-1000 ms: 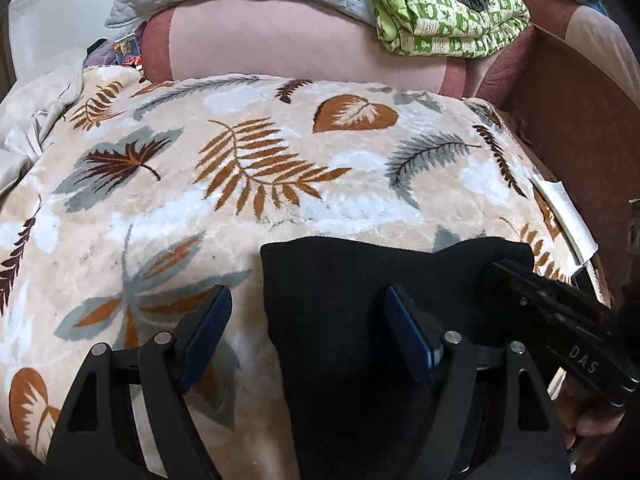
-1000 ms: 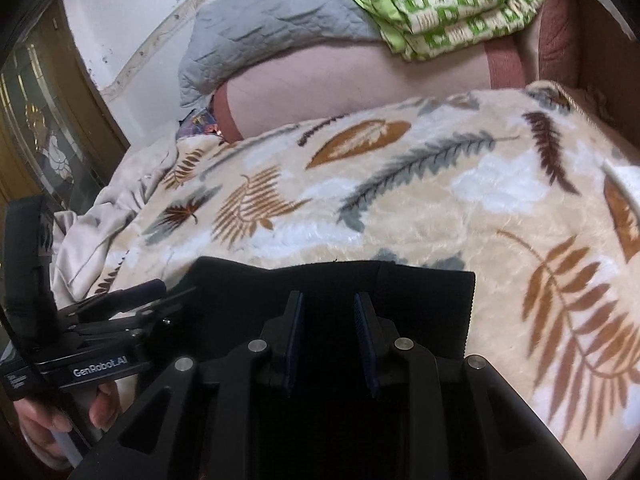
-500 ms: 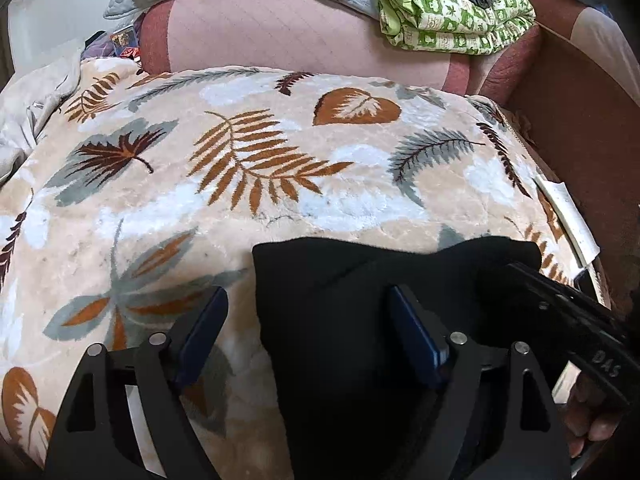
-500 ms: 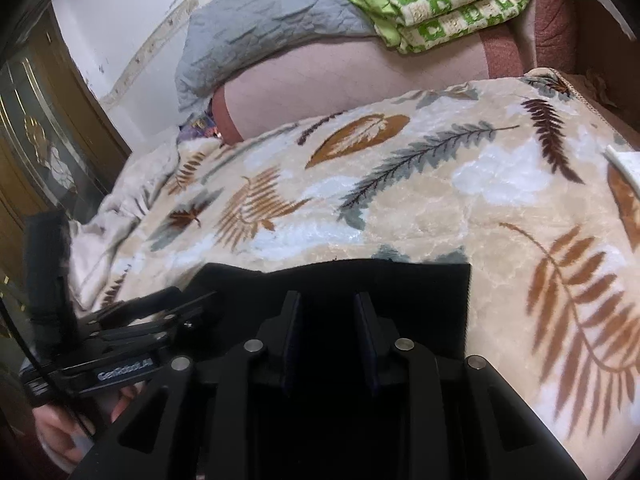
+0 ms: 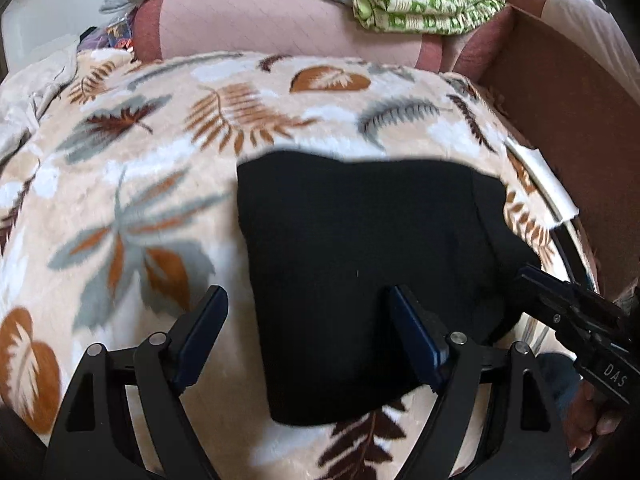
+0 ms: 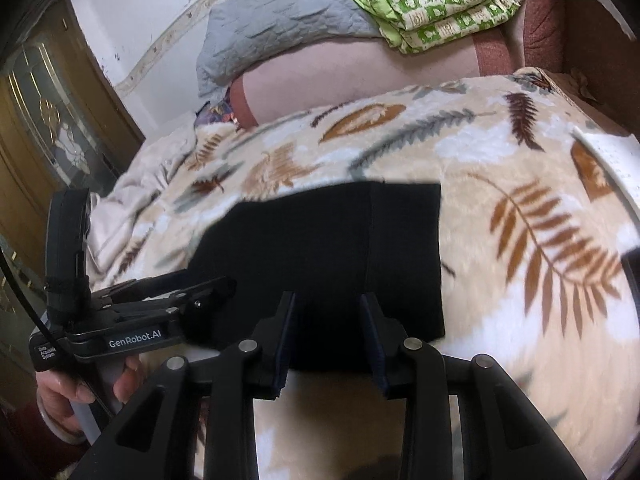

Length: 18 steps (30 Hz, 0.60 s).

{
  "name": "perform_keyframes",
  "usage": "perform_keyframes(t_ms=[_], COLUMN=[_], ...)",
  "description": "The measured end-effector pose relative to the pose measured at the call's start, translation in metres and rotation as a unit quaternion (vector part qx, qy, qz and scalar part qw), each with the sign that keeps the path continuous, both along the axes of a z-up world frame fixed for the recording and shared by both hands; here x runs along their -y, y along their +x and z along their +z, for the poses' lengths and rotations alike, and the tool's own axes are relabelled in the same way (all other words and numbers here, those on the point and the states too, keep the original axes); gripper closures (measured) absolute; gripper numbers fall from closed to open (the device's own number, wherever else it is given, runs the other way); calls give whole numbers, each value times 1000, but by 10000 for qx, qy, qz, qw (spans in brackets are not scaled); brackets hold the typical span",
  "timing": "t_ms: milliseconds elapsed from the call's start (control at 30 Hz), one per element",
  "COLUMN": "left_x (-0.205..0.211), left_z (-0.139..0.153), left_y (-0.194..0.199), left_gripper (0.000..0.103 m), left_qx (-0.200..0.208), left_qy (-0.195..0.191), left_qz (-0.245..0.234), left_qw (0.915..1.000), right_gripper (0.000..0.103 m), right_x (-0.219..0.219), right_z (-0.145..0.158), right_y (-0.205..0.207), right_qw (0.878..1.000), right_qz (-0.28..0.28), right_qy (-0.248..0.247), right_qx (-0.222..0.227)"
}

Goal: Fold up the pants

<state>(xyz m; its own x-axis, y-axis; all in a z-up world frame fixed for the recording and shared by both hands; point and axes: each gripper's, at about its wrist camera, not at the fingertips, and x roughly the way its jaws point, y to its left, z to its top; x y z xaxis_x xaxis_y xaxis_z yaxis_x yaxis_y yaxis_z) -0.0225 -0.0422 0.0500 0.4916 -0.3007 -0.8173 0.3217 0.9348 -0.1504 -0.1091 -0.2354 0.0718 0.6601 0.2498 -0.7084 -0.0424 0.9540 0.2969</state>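
Observation:
The black pants (image 5: 360, 248) lie folded into a compact rectangle on the leaf-patterned blanket (image 5: 160, 168); they also show in the right wrist view (image 6: 332, 248). My left gripper (image 5: 308, 320) is open, raised above the pants' near left edge, holding nothing. My right gripper (image 6: 328, 320) is partly open with a narrow gap, raised over the pants' near edge, with no cloth between the fingers. The right gripper shows at the pants' right side in the left wrist view (image 5: 560, 300). The left gripper shows at the pants' left side in the right wrist view (image 6: 192, 300).
A pink bolster (image 5: 280, 20) lies at the far end, with a grey quilt (image 6: 280, 20) and a green patterned blanket (image 5: 424, 0) on it. A brown wooden bed frame (image 5: 560, 100) runs along the right. A wooden door (image 6: 40, 140) stands on the left.
Both grippers have pulled back and up from the pants. The right gripper's jaws have widened and let go of the cloth. The pants' near edge now shows on the blanket.

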Motion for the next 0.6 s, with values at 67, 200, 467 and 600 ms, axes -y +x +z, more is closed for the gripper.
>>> perform_keyframes(t_ms=[67, 200, 467, 600], left_x=[-4, -13, -9, -9], left_z=[-5, -13, 7, 9], left_y=[-4, -5, -15, -18], left_gripper=[19, 17, 17, 17], left_qx=[-33, -115, 62, 74], left_qy=[-167, -454, -10, -64], left_qz=[94, 270, 65, 54], left_qw=[9998, 9985, 10000, 9999], right_gripper=[69, 71, 68, 68], right_x=[0, 1, 26, 21], right_z=[-11, -17, 12, 21], right_y=[-7, -18, -21, -13], right_qw=[9998, 9998, 9986, 9985], right_qz=[-66, -64, -401, -360], right_qy=[11, 96, 257, 221], right_qx=[-169, -188, 218, 353])
